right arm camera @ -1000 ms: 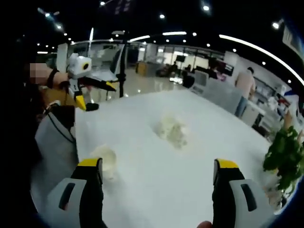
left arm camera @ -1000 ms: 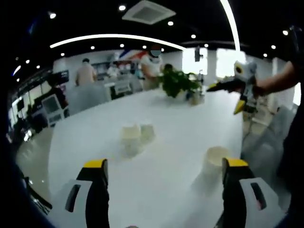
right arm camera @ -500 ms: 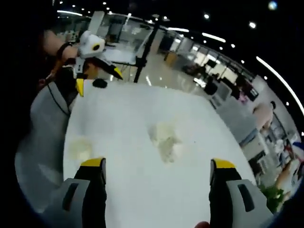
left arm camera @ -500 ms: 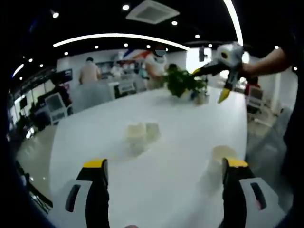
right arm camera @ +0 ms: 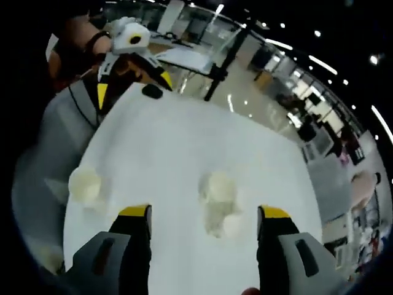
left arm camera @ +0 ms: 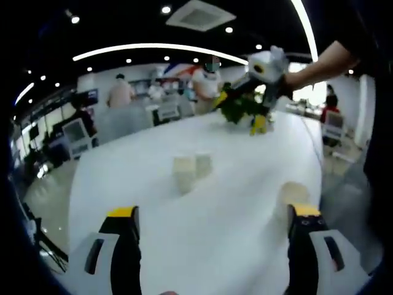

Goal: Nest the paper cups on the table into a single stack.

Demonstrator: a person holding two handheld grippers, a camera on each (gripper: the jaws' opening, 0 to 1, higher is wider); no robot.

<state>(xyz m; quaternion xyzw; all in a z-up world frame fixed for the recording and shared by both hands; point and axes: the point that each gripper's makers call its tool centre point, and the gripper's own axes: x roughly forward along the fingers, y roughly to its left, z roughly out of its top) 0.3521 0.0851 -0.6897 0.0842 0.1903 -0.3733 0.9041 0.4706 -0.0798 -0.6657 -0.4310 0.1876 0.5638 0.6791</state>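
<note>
Two pale paper cups [left arm camera: 191,168] touching mid-table, seemingly upright; third cup [right arm camera: 85,182] apart.

A big white surface [left arm camera: 153,203] with a round edge sits in a large, bright room. A green plant [left arm camera: 239,109] stands at its far end. Behind it, some people [left arm camera: 120,93] stand near desks and screens [left arm camera: 77,132]. Small round lights [left arm camera: 166,10] and a long curved light strip [left arm camera: 153,48] shine on the dark ceiling. The floor [right arm camera: 245,104] is shiny.
</note>
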